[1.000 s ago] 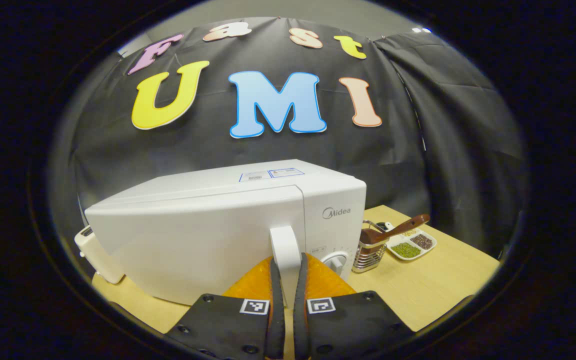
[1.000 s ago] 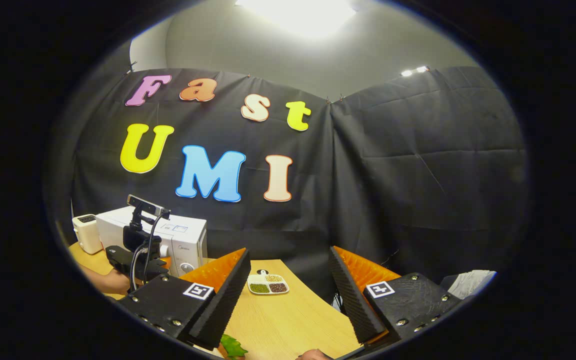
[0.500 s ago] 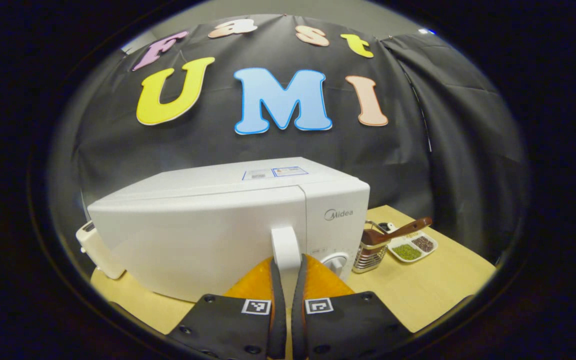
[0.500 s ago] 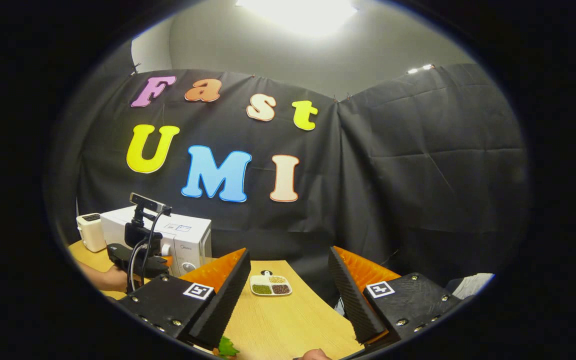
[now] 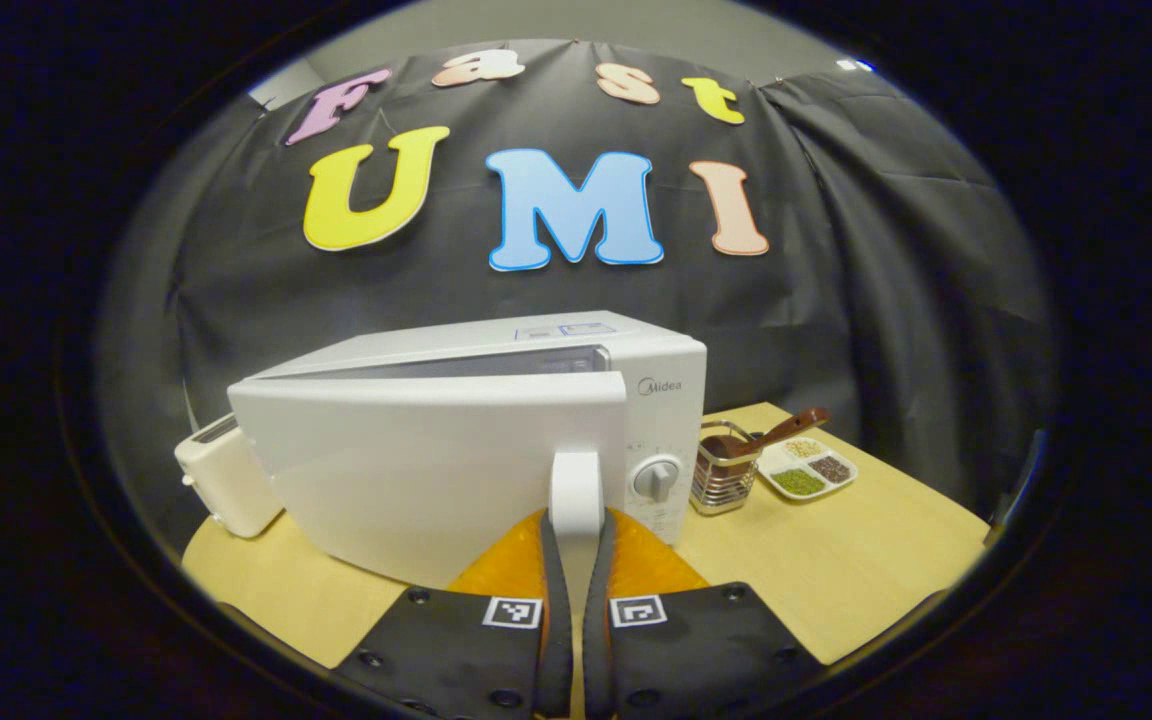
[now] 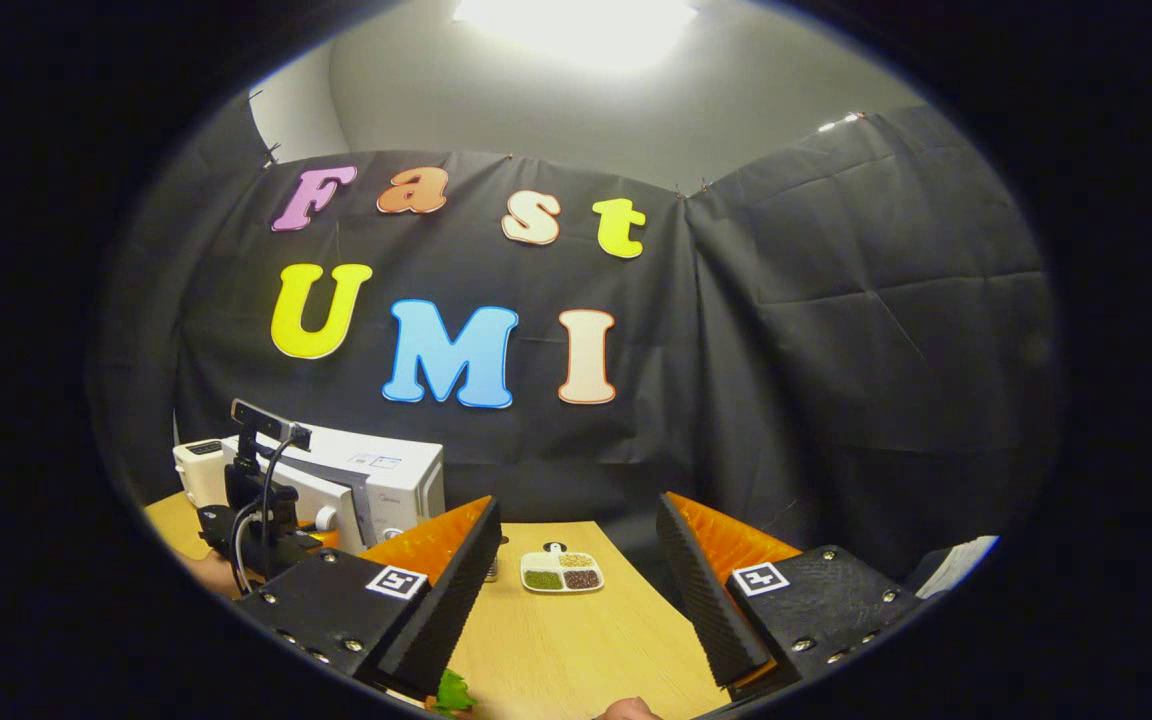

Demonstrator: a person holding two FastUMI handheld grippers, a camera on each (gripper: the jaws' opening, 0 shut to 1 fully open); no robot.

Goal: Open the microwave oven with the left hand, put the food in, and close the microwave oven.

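Observation:
A white microwave (image 5: 666,400) stands on the wooden table (image 5: 836,560). Its door (image 5: 416,470) has swung a little way out, with a dark gap along its top edge. My left gripper (image 5: 574,560) is shut on the door's white handle (image 5: 576,490). In the right gripper view the microwave (image 6: 406,475) sits far left, with the left gripper (image 6: 256,530) and the hand holding it in front of the door. My right gripper (image 6: 576,590) is open above the table with nothing between its fingers. A bit of green leafy food (image 6: 451,692) peeks in at the bottom edge.
A white toaster (image 5: 226,480) stands left of the microwave. To the right are a wire holder with a brown-handled utensil (image 5: 726,475) and a white divided dish of grains (image 5: 806,472), also the dish (image 6: 561,572) in the right gripper view. Black cloth walls enclose the table.
The microwave door has come ajar, pulled outward by my left gripper on the handle. The right gripper's view has shifted slightly; its fingers stay open.

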